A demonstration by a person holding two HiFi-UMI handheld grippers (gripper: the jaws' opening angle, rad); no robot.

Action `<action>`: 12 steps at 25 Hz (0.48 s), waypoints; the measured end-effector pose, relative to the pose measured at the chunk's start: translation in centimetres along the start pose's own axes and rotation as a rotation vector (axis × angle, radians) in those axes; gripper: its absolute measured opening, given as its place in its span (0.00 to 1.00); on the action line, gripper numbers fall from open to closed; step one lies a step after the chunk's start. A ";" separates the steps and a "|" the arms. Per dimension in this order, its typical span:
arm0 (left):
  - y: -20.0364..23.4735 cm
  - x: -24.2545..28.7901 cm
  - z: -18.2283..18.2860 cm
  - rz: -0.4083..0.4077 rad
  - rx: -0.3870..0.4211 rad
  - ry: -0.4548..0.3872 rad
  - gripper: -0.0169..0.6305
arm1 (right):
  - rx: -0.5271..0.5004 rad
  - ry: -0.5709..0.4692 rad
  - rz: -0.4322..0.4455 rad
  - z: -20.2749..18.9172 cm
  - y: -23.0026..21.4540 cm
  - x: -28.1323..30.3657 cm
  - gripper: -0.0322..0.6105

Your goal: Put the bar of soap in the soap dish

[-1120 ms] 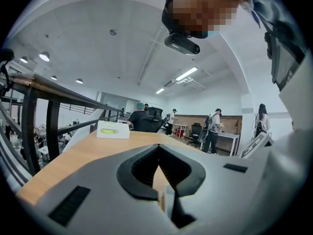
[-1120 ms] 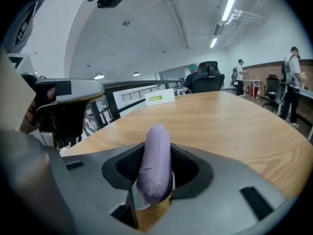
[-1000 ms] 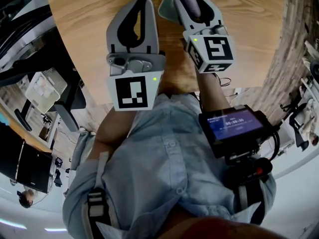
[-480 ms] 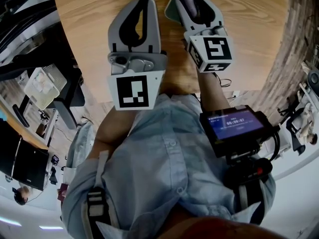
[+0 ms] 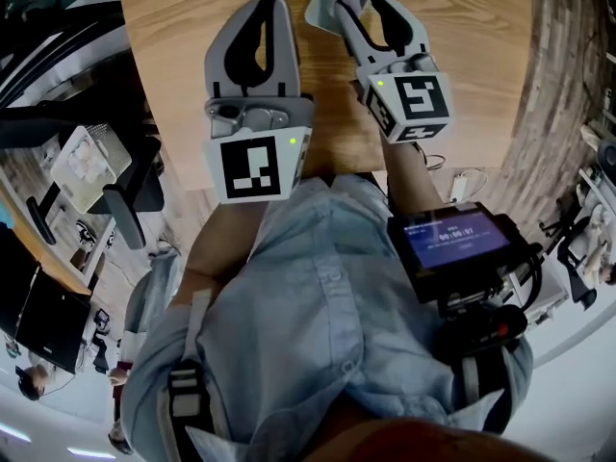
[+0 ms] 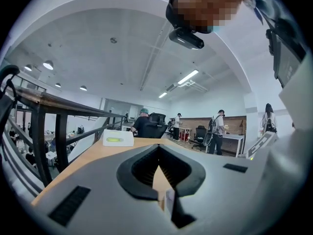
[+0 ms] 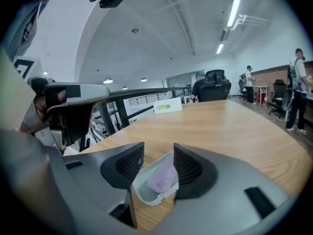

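The soap [image 7: 163,179] is lying in the dish [image 7: 142,193] on the tabletop [image 7: 234,131], directly below the gap of the right claw [image 7: 158,153] — its jaws are opening, pads clear of the soap, whose long axis seems to be running along them. The left claw [image 6: 159,148] is sitting clenched and empty, farther off. The head view is cropping the dish; the left gripper view is missing it entirely.

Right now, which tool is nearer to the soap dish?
Right. The right tool is just above the dish, which shows between its opening jaws. The left tool, shut, is off to the dish's left in the head view.
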State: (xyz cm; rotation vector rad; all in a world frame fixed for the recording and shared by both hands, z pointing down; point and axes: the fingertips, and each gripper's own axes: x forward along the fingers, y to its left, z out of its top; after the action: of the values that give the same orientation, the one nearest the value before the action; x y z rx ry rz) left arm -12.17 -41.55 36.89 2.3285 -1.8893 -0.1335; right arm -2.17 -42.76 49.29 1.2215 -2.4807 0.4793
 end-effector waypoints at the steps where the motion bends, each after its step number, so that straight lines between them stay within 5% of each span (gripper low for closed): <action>1: 0.3 0.0 -0.3 0.007 -0.002 -0.001 0.04 | 0.004 -0.010 0.006 0.0 0.0 0.0 0.33; 12: -4.8 -7.4 6.0 0.007 0.074 -0.121 0.04 | -0.004 -0.262 0.072 7.4 2.9 -12.4 0.33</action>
State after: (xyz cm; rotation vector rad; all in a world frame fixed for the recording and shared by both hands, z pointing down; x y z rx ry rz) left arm -9.98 -33.70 30.02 2.4129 -1.9908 -0.2121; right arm 1.56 -35.72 36.89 1.2684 -2.7504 0.3508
